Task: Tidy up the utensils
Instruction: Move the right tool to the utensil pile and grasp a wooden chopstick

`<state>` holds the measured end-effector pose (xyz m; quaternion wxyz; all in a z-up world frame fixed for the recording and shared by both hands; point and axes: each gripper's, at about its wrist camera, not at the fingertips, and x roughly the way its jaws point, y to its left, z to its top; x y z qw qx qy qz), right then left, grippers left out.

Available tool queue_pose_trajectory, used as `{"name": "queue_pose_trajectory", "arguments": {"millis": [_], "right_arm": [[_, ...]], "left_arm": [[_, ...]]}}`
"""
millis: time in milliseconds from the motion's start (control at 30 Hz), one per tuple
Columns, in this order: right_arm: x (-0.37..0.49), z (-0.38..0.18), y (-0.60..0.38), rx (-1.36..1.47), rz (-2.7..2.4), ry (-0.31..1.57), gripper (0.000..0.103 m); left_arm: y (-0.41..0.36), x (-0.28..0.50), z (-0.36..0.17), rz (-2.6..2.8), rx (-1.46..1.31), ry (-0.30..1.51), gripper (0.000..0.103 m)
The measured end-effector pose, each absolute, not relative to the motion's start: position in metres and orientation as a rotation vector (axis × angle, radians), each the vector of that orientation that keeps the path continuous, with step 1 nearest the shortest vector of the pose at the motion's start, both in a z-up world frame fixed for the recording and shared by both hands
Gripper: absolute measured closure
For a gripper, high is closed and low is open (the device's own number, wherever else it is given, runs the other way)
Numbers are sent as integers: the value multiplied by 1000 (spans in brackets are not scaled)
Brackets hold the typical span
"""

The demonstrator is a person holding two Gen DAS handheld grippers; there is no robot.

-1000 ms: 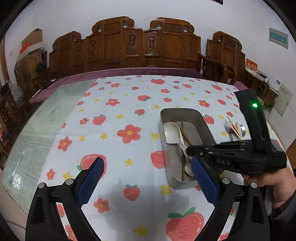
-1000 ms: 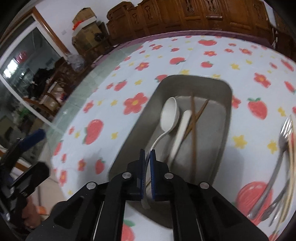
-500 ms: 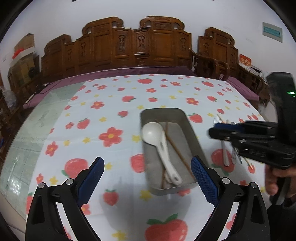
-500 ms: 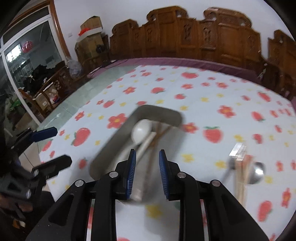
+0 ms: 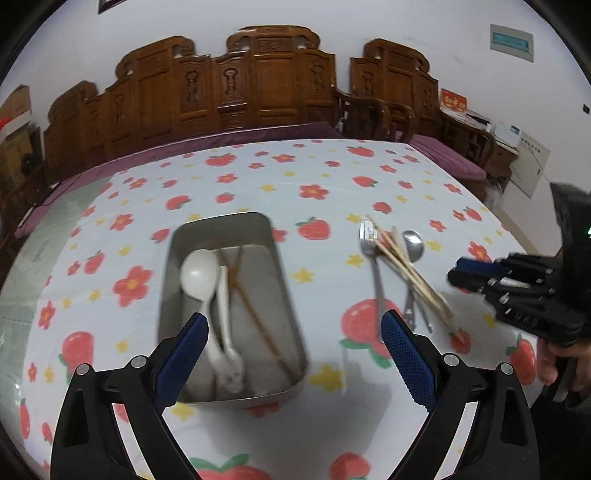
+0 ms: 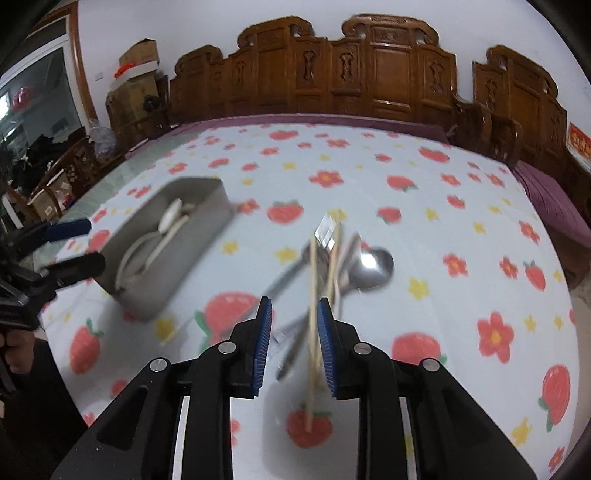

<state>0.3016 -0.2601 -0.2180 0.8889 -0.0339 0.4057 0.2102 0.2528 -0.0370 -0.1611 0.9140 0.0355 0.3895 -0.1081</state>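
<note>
- Left gripper, black frame with blue ribbed pads: jaws spread wide, nothing between them. It hangs above the near end of the rectangular grey metal tray.
- Right gripper, same black-and-blue build: jaws partly apart, a moderate gap, holding nothing. It hovers over the near ends of the loose utensil pile; a pale bamboo chopstick runs through the gap in this view, contact with the pads cannot be told.
- Person's right hand grips the right tool's handle at the right edge of the left view.
- Tray sits on the white tablecloth with red strawberries, red flowers and yellow stars. Inside: a white plastic soup spoon, bowl toward the far end, a second white handle just beside it, and two thin dark brown wooden chopsticks crossing at the far end.
- Loose pile lies on the cloth right of the tray, apart from it: a silver metal fork, tines far; a bundle of pale bamboo chopsticks laid diagonally; a silver metal spoon, bowl far. They overlap each other. Motion blur softens detail in the right view.
- Beyond the cloth: a purple cushioned seat along the far edge, then a carved brown wooden bench back against a white wall.
- Far left in the right view: stacked cardboard boxes.
</note>
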Motion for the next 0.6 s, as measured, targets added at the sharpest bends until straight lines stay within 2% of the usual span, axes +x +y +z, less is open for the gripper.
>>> {"name": "queue_pose_trajectory", "arguments": {"millis": [67,233,600], "right_arm": [[301,-232,-263,-55,442,861,88],[303,-263,-268,-30,440,915,89],[294,-268,-258,-107,452,943,90]], "left_arm": [[-46,253,-163,-231,77,805,12],[-58,250,-169,-240,96,816,12],[-80,250,-179,-248,116,837,12]]}}
